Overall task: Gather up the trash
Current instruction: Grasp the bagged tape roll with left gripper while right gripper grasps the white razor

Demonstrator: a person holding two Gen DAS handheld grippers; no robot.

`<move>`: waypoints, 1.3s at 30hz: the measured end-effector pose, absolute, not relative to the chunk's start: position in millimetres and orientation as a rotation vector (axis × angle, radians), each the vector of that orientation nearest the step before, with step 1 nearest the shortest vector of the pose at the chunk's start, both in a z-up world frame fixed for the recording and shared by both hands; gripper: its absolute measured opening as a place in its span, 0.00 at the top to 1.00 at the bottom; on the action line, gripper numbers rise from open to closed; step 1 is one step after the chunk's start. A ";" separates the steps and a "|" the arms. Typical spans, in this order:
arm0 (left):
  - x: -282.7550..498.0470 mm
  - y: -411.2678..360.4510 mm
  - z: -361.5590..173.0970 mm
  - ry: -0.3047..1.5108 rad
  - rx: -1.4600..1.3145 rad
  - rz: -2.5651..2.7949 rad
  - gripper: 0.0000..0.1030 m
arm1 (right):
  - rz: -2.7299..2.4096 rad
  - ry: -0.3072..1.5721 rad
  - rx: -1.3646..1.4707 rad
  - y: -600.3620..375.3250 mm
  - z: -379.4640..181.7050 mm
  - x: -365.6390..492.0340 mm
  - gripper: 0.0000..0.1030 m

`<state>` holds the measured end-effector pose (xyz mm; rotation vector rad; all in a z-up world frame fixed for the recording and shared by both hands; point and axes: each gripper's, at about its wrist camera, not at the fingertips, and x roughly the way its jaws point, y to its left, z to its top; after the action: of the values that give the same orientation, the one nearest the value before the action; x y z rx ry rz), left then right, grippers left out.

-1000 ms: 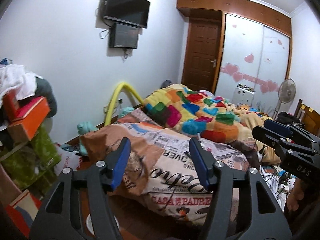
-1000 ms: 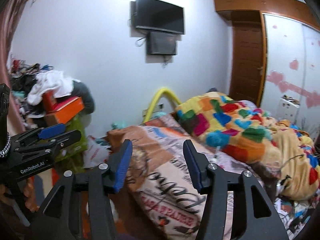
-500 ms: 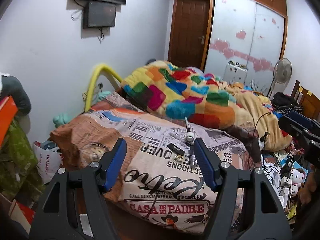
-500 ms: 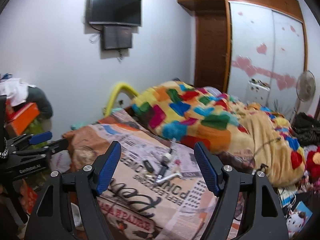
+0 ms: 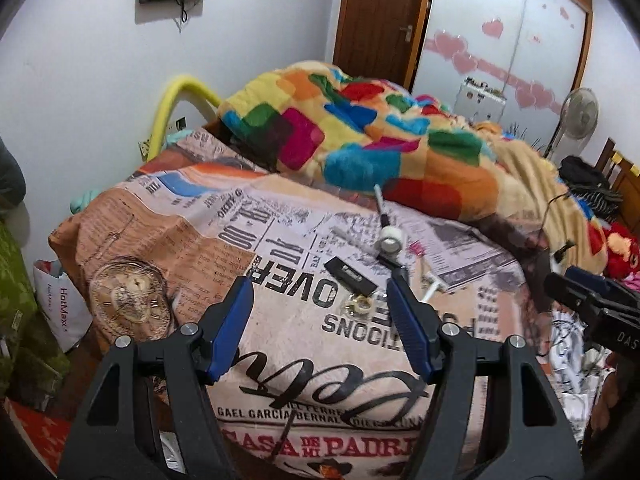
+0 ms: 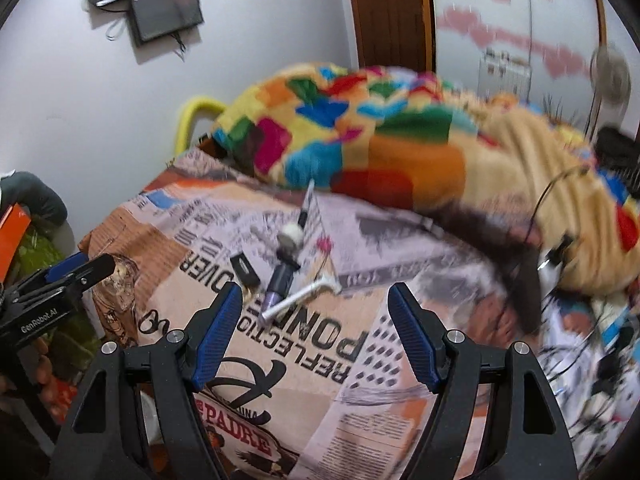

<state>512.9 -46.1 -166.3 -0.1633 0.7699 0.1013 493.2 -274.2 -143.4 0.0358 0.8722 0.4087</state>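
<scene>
Approach step. Left gripper (image 5: 320, 312) and right gripper (image 6: 314, 312) both spread, nothing between the fingers, above the bed (image 5: 280, 340). Small trash cluster (image 6: 288, 268) lies mid-blanket; items blurred, possibly a razor and tube. Next: descend onto one piece, then pinch.

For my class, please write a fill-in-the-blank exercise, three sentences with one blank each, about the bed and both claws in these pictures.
1. The small items, among them a white roll of tape, lie on a bedspread printed like a ____.
2. Both the left claw and the right claw are ____, gripping nothing.
3. The rumpled blanket behind the items is patterned in ____ patches.

Missing words: newspaper; open; multicoloured
</scene>
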 end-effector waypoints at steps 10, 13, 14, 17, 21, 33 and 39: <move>572.6 -52.1 -237.2 0.868 -0.159 0.056 0.34 | 0.420 1.054 0.184 -261.3 -219.9 549.9 0.33; 586.1 -58.5 -255.5 0.915 -0.117 0.018 0.34 | 0.419 1.103 0.232 -255.3 -237.8 564.9 0.46; 588.6 -60.3 -260.1 0.922 -0.109 0.012 0.35 | 0.418 1.115 0.245 -254.2 -242.7 568.4 0.46; 595.4 -66.1 -273.5 0.948 -0.090 -0.032 0.35 | 0.406 1.126 0.242 -247.8 -252.0 574.1 0.55; 605.0 -72.1 -289.4 0.981 -0.076 -0.064 0.35 | 0.406 1.133 0.224 -240.1 -258.2 576.0 0.63; 617.8 -91.7 -310.4 1.014 -0.034 -0.126 0.45 | 0.387 1.114 0.189 -239.0 -264.5 581.4 0.83; 617.1 -101.5 -310.9 0.986 0.004 -0.122 0.64 | 0.388 1.128 0.233 -245.2 -265.2 581.4 0.87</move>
<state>617.1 -101.5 -310.9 0.0039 0.9859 -0.1217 581.4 -245.2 -265.2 0.2332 1.1277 0.3883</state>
